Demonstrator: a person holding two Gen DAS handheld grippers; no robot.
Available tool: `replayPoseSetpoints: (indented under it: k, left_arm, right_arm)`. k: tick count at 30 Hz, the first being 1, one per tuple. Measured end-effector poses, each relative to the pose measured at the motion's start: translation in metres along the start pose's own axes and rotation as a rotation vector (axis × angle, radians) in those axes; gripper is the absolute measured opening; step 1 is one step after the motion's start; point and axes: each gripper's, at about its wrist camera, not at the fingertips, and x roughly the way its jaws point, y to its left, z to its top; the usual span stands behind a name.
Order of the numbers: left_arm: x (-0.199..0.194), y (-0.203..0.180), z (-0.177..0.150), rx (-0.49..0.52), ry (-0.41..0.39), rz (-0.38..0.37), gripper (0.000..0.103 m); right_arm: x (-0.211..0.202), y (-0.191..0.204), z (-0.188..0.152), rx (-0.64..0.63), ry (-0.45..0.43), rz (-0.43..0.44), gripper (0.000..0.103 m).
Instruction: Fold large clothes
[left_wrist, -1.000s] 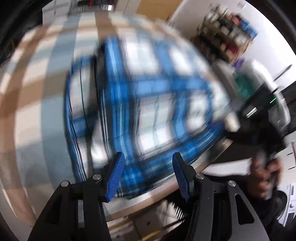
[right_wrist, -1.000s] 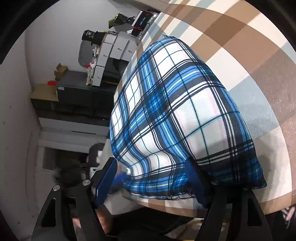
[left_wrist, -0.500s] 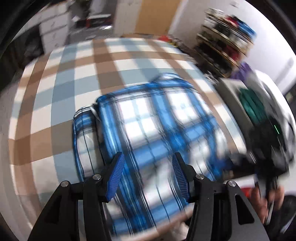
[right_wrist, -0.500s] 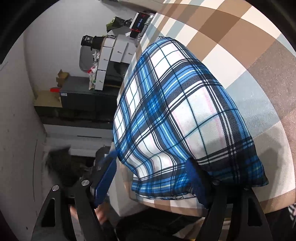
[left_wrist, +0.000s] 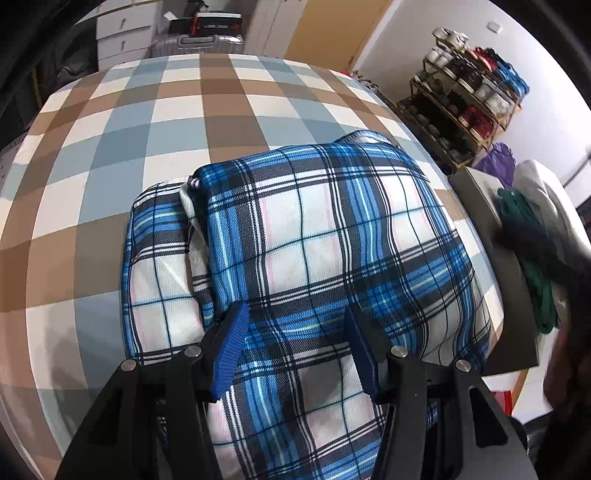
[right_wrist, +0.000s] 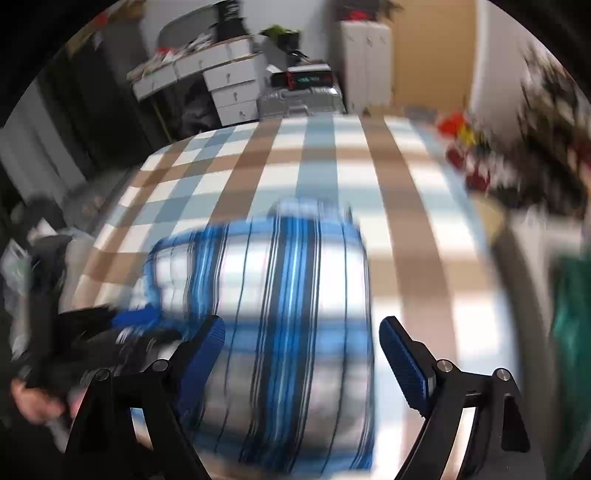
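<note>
Right, the plaid garment (left_wrist: 332, 243) lies folded in a puffy bundle at the near edge of the checked table (left_wrist: 147, 118), w/ a lower layer poking out on its left side. My left gripper (left_wrist: 295, 347) hangs over the near part of it, jaws about half apart, nothing pinched btwn them as far as I can see; the cloth just shows through the gap. My right gripper (right_wrist: 299, 354) is above the same bundle, jaws opening wide, nothing btwn the pads either (that view is smeared, so fine detail is lost).

Handling, my guess: soft, thick, prob. padded fabric, light but bulky, so it'll sag and spring open if I grab only the top layer. Not slippery, not fragile. Best bite is at a folded edge or corner, pinching all layers at once, one gripper per corner, so the stack moves as one piece.
</note>
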Motion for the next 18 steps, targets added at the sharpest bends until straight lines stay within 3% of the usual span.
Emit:
replayPoseSetpoints:
  k: [3,4,6,8,11,13,15,18]
  left_arm:
    - [0.001,-0.006,0.001,0.012,0.002,-0.01,0.047]
    - [0.001,-0.008,0.001,0.023,0.005,-0.008,0.047]
    - [-0.002,-0.007,-0.001,0.025,0.007,-0.011,0.047]
    - [-0.001,-0.006,0.0,0.019,0.009,-0.025,0.047]
    - [-0.002,-0.002,0.001,0.011,0.016,-0.048,0.047]
    - [-0.003,0.0,0.001,-0.001,0.018,-0.058,0.047]
    - [-0.004,0.002,0.001,-0.017,0.022,-0.067,0.047]
    - [-0.005,0.003,0.001,-0.026,0.023,-0.065,0.047]
  right_arm:
    - [0.047,0.012,0.03,-0.104,0.142,-0.047,0.078]
    - [0.066,0.014,0.033,-0.128,0.197,-0.086,0.068]
    - [0.101,0.018,0.029,-0.171,0.281,-0.111,0.069]
    - [0.111,0.019,0.019,-0.194,0.275,-0.117,0.069]
    - [0.104,0.011,0.018,-0.164,0.295,-0.098,0.068]
    - [0.083,0.005,0.021,-0.113,0.279,-0.078,0.04]
    - [0.04,0.003,0.011,-0.088,0.222,-0.019,0.041]
    - [0.01,0.016,-0.017,-0.158,0.258,0.041,0.04]
